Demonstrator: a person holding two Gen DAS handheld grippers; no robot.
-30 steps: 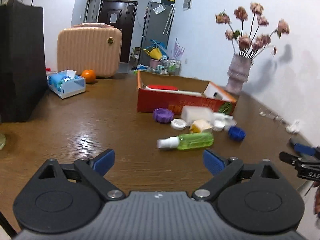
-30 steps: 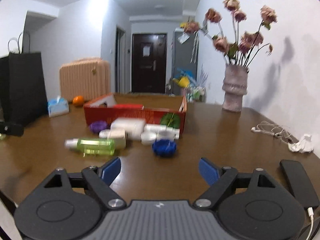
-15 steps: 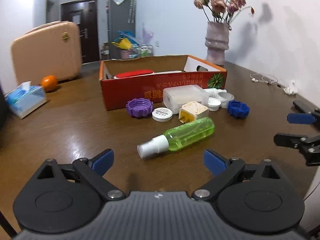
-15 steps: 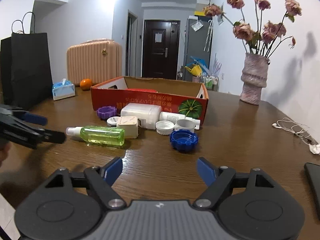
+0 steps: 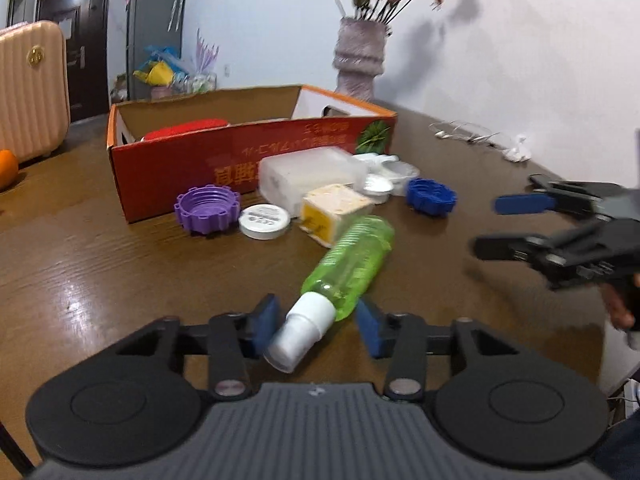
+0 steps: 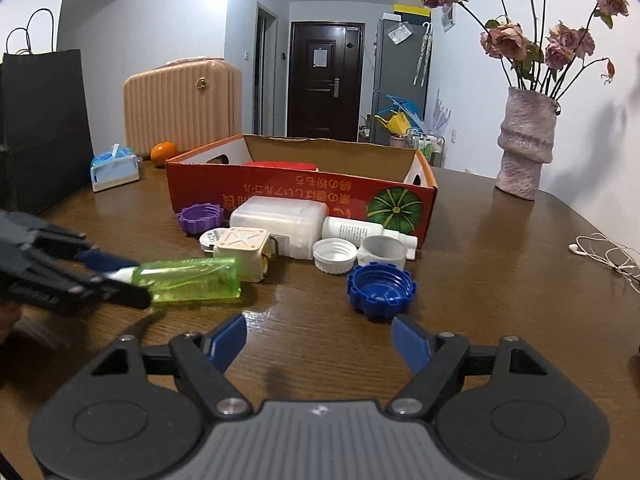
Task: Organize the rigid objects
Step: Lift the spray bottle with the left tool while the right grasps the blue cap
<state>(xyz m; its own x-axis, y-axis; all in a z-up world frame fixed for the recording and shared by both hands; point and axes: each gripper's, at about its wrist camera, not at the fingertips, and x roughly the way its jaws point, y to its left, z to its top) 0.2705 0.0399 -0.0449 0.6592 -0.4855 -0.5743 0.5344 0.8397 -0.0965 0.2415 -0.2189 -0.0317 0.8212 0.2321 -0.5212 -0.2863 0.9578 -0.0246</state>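
1. Currently my left gripper [image 5: 316, 326] has its blue pads on either side of the white cap end of the green spray bottle [image 5: 346, 266]. Fingers are partly closed around it; I cannot tell whether the pads touch it, as the frame is blurred there.
2. From the right wrist view the same bottle [image 6: 188, 280] lies on its side on the wooden table [image 6: 500, 280], its cap hidden between the left gripper's dark fingers [image 6: 120, 294] at the left edge.
3. My right gripper [image 6: 320, 338] is open and empty, hovering near the blue ribbed cap [image 6: 382, 288], which sits just beyond its pads.
4. Behind the bottle, touching or nearly so: a cream cube-shaped box [image 6: 242, 252]. Further back, a translucent white container [image 6: 286, 224], a white bottle lying down [image 6: 360, 232], a white screw cap [image 6: 334, 255] and a white ring-shaped cup [image 6: 382, 252].
5. Purple ribbed cap [image 6: 200, 218] sits left of the group, just beside the red cardboard box [image 6: 280, 194]. A small white round tin [image 5: 264, 221] is half hidden by the cube in the right view.
6. Inside the box, only a red item [image 6: 280, 165] shows above the wall; the rest is hidden.
7. Far right: vase of dried roses [image 6: 526, 144], white earphone cable [image 6: 608, 254].
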